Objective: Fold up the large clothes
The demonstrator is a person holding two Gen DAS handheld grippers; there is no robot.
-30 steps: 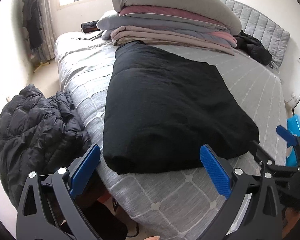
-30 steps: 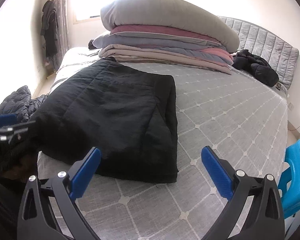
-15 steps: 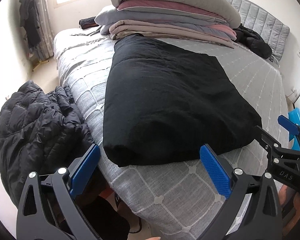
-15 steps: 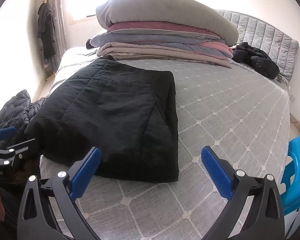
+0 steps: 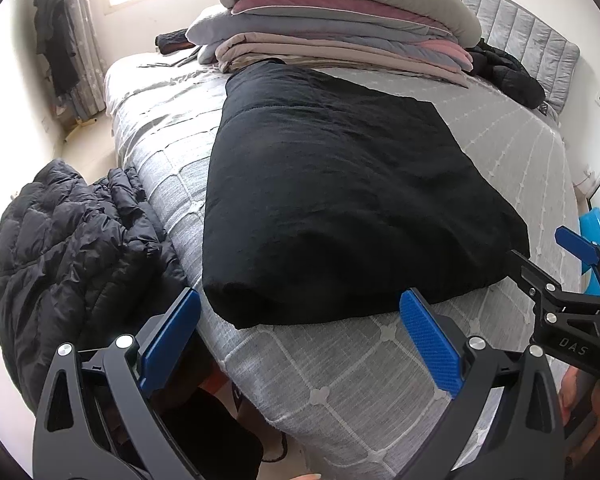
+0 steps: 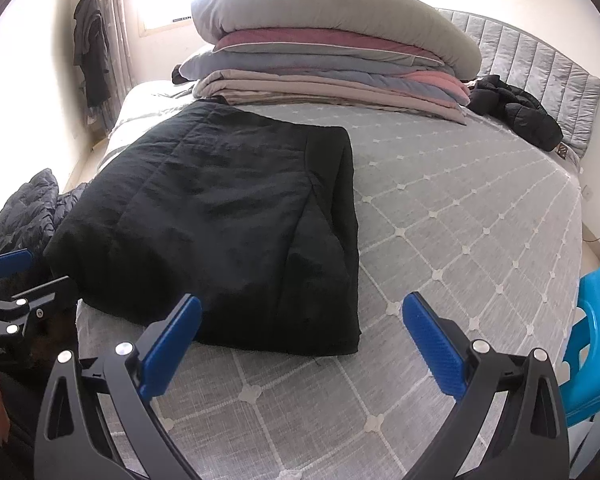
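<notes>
A black padded garment (image 5: 340, 200) lies folded into a thick rectangle on the grey quilted bed (image 5: 340, 368); it also shows in the right wrist view (image 6: 227, 216). My left gripper (image 5: 300, 336) is open and empty, just short of the garment's near left corner. My right gripper (image 6: 300, 340) is open and empty above the bed, in front of the garment's near right corner. Each gripper appears at the edge of the other's view.
A stack of folded blankets and a pillow (image 6: 332, 48) stands at the far end. A black jacket (image 6: 516, 112) lies by the headboard. A black puffer coat (image 5: 67, 240) is heaped left of the bed. A blue stool (image 6: 592, 340) stands at right.
Both grippers have pulled back slightly from the folded garment and stayed open. The garment has not moved.
</notes>
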